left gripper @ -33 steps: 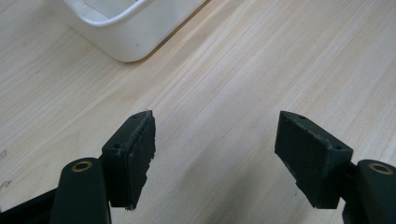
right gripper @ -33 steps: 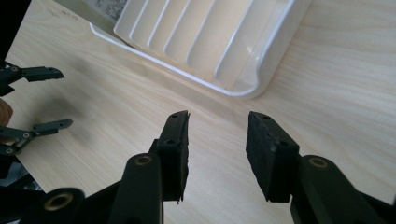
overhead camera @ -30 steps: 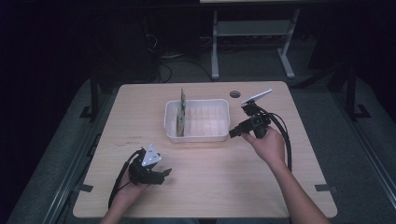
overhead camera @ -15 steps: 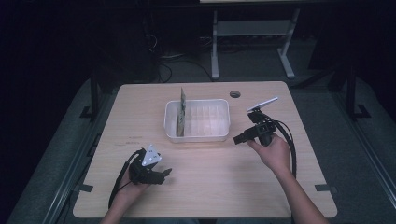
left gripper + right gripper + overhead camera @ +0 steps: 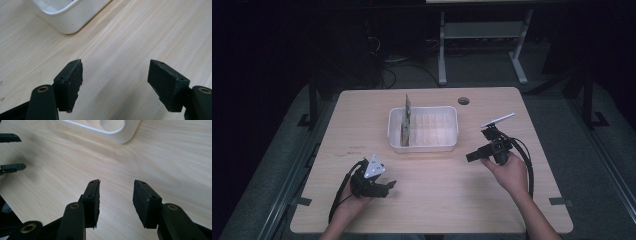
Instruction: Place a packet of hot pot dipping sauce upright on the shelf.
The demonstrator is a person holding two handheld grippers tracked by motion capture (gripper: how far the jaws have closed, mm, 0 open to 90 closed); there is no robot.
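A white plastic tray sits in the middle of the table, and a thin flat board stands upright on edge in its left end. My left gripper rests low on the table at the near left, pointing right. Its jaws stand wide open with bare wood between them, and a corner of the tray lies beyond. My right gripper is held right of the tray, pointing left. It is open with nothing between its jaws, and the tray's corner is ahead.
The wooden table has a round cable hole behind the tray. The left gripper's open jaws appear at the left edge of the right gripper view. The floor around is dark, with a metal frame behind.
My right gripper has drawn back from beside the tray toward the near right and sunk lower. The left gripper has not moved.
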